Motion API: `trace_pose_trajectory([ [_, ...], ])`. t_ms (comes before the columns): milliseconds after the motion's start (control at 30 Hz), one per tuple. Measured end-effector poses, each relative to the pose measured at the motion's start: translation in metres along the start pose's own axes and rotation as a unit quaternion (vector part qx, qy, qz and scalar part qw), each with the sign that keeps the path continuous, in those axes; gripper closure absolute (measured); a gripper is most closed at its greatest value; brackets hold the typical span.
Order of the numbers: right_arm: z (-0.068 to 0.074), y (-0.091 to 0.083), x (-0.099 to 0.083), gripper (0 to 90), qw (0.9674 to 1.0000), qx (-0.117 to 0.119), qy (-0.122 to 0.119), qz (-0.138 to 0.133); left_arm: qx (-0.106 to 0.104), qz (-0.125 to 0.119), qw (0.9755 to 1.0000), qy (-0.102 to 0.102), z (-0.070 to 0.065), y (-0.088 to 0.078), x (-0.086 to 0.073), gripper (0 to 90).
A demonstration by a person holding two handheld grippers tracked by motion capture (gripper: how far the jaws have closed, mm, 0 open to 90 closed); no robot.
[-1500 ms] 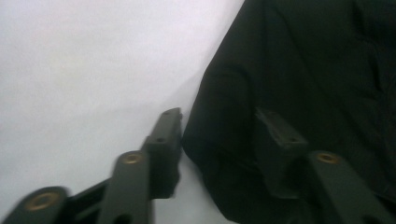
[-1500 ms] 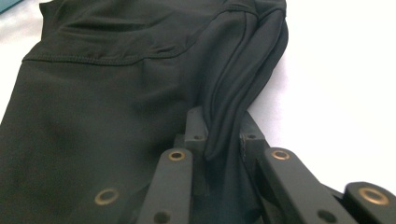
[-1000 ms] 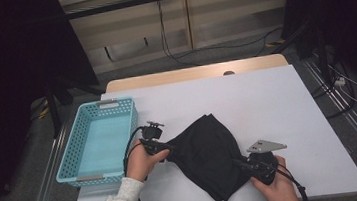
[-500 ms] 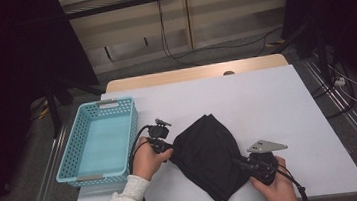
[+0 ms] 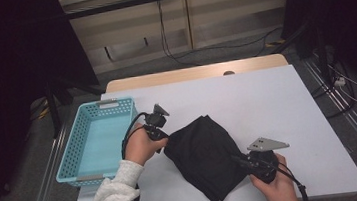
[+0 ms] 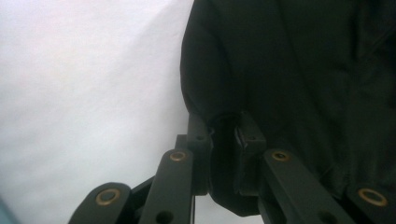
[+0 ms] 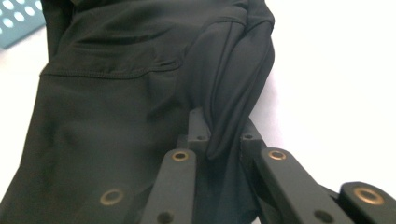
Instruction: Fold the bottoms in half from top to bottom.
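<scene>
A black folded garment (image 5: 205, 155) lies on the white table (image 5: 266, 96), near the front edge. My left gripper (image 5: 166, 141) is at its left corner. Its jaws have just been closing, and in the left gripper view the left gripper (image 6: 225, 135) is shut on a fold of the garment (image 6: 303, 70). My right gripper (image 5: 237, 159) holds the garment's lower right edge. In the right gripper view the right gripper (image 7: 224, 130) pinches a rolled fold of the dark cloth (image 7: 116, 102).
A light blue perforated basket (image 5: 72, 157) stands at the table's left edge, with its corner (image 7: 18, 23) also in the right gripper view. Bare white tabletop stretches behind and to the right of the garment. Cables lie on the floor beyond the table.
My left hand has moved right to the garment's left corner, shut its jaws on the cloth and risen a little. The right hand and its grip are unchanged.
</scene>
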State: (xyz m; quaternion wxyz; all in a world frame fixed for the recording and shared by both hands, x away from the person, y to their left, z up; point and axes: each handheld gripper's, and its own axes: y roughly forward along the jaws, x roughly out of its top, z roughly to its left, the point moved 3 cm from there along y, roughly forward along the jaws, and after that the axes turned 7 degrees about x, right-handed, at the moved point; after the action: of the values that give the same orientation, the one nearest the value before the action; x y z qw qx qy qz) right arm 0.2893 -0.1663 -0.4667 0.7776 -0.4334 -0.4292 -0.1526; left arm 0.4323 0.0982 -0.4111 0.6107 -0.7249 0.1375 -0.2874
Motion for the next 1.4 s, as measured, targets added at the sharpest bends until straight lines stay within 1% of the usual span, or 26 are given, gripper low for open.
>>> trace_pose_trajectory([
  [67,0.001,-0.001,0.002,81.6,1.0000,0.002,-0.002,-0.007,0.002,0.008,1.0000,0.003,0.003,-0.003,0.002,79.9],
  [100,0.002,-0.001,0.003,81.6,0.9999,0.003,-0.002,-0.010,0.000,0.011,0.9999,0.002,0.004,-0.004,0.003,79.9],
  [133,0.003,0.000,0.004,81.6,0.9999,0.003,-0.003,-0.013,0.005,0.014,0.9999,0.003,0.005,-0.006,0.003,80.0],
  [233,0.006,0.000,0.006,81.7,0.9998,0.008,-0.006,-0.018,0.011,0.025,0.9996,0.010,0.007,-0.011,0.006,80.1],
  [333,0.009,0.001,0.010,81.7,0.9996,0.012,-0.008,-0.023,0.009,0.031,0.9994,0.011,0.010,-0.016,0.007,80.2],
  [367,0.010,0.001,0.011,81.7,0.9996,0.011,-0.009,-0.024,0.011,0.036,0.9992,0.012,0.011,-0.019,0.007,80.2],
  [533,0.013,0.004,0.016,81.7,0.9994,0.017,-0.009,-0.029,0.015,0.033,0.9993,0.011,0.016,-0.030,0.008,80.4],
  [700,0.018,0.005,0.022,81.7,0.9990,0.021,-0.014,-0.036,0.016,0.040,0.9989,0.017,0.020,-0.040,0.011,80.4],
  [800,0.018,0.006,0.023,81.7,0.9988,0.025,-0.013,-0.039,0.016,0.041,0.9988,0.019,0.021,-0.045,0.013,80.4],
  [1000,0.020,0.008,0.027,81.7,0.9986,0.029,-0.012,-0.043,0.018,0.057,0.9979,0.024,0.024,-0.049,0.015,80.4],
  [1100,0.022,0.009,0.028,81.7,0.9984,0.029,-0.014,-0.046,0.023,0.068,0.9970,0.029,0.026,-0.051,0.016,80.4],
  [1133,0.023,0.009,0.029,81.7,0.9983,0.030,-0.015,-0.047,0.023,0.069,0.9969,0.027,0.027,-0.052,0.016,80.4],
  [1167,0.024,0.010,0.029,81.7,0.9983,0.030,-0.016,-0.047,0.024,0.070,0.9968,0.030,0.027,-0.053,0.017,80.4],
  [1300,0.027,0.012,0.031,81.7,0.9981,0.029,-0.024,-0.049,0.024,0.072,0.9966,0.030,0.030,-0.062,0.019,80.4],
  [1367,0.028,0.013,0.032,81.7,0.9979,0.031,-0.027,-0.051,0.029,0.073,0.9965,0.031,0.031,-0.067,0.020,80.4],
  [1400,0.029,0.014,0.033,81.7,0.9977,0.032,-0.026,-0.054,0.033,0.077,0.9959,0.034,0.032,-0.069,0.021,80.4],
])
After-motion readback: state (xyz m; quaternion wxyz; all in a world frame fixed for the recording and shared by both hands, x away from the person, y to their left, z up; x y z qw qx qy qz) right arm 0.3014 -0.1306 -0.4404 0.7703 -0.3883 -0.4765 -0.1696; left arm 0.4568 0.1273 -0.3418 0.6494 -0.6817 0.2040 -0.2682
